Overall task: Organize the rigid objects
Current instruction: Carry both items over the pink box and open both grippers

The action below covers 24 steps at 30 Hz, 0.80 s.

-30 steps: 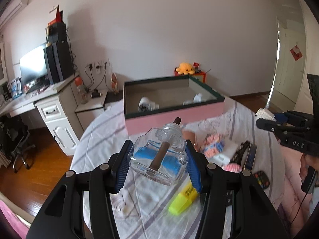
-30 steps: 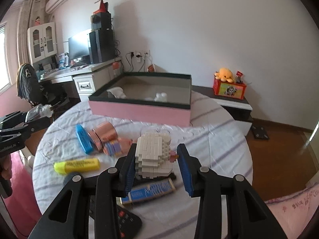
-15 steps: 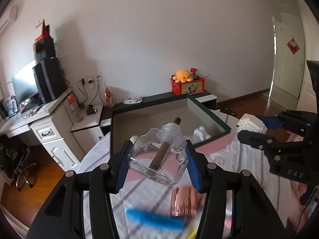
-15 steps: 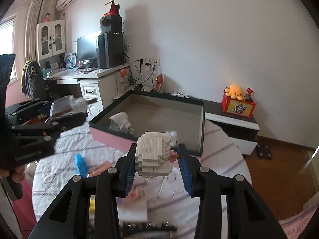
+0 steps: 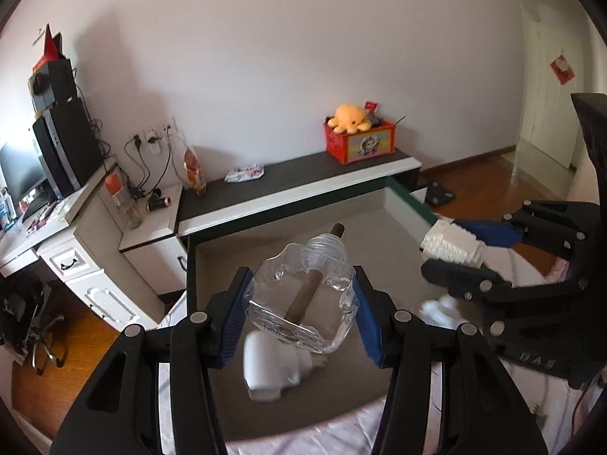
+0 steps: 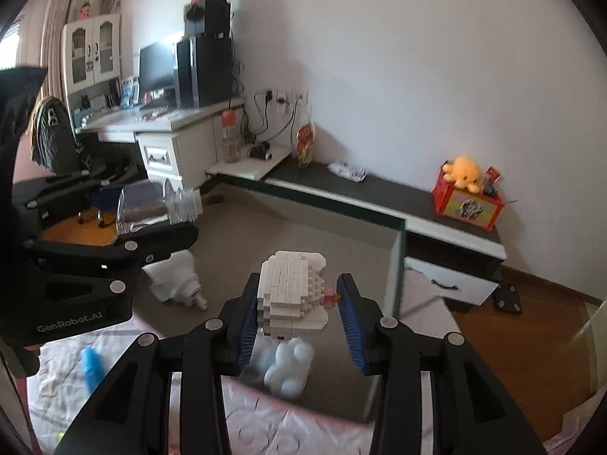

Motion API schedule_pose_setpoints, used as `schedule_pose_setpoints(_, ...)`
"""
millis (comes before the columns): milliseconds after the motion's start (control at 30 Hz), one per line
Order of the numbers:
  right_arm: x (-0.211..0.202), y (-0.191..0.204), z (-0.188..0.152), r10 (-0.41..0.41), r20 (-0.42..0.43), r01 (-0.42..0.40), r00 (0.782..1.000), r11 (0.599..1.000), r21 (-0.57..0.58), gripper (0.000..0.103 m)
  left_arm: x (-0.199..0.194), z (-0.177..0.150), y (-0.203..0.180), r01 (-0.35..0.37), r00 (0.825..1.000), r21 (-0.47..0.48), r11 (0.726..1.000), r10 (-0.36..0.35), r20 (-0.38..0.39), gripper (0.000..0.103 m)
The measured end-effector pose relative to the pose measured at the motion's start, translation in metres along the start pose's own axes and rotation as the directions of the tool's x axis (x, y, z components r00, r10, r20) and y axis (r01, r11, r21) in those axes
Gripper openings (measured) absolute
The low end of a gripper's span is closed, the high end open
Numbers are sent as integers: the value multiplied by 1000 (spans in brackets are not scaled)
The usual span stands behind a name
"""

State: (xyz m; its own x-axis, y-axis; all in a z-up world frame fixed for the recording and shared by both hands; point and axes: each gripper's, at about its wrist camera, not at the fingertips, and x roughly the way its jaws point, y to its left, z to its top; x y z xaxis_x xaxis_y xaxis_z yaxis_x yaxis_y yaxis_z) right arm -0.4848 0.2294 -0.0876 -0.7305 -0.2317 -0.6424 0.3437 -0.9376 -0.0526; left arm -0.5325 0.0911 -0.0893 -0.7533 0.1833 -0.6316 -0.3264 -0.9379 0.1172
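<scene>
Over the box (image 5: 408, 199), both grippers hold objects in the air.
Left gripper (image 5: 301, 313) clamps a clear bottle (image 5: 303, 303); right gripper (image 6: 299, 313) clamps a white brick figure (image 6: 292, 290). Only the right view shows a blue marker (image 6: 91, 366) on the tablecloth (image 6: 265, 428).

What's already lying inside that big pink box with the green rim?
Inside the box, a white plug-like object lies on the grey floor, and a lumpy white figure sits near the front wall. The glass bottle and white brick model, each held in a gripper, cover parts of the floor.
</scene>
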Motion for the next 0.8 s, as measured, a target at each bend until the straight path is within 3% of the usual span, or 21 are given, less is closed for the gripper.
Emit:
schedule_pose_setpoints(100,32,-1,7,5,-49,-6,999,1000,-9,41,25,4,3,12,999,-5,1000,-12,-52,52)
schedule_pose_setpoints(200,55,0,9,21,-93,-22,995,1000,-8,41,44,3,-1,-27,995,19,999,28,-93,52)
schedule_pose_setpoints(400,83,-4,4,15,-169,-16,986,1000,-4,41,68,-6,2,-29,988,10,1000,30,-151,52)
schedule_pose_setpoints(700,103,-4,-5,26,-227,-27,974,1000,-2,41,73,-11,3,-39,985,9,999,40,-165,53)
schedule_pose_setpoints(800,103,-3,-7,33,-229,-34,973,999,0,41,69,-12,5,-43,987,1,999,43,-157,61)
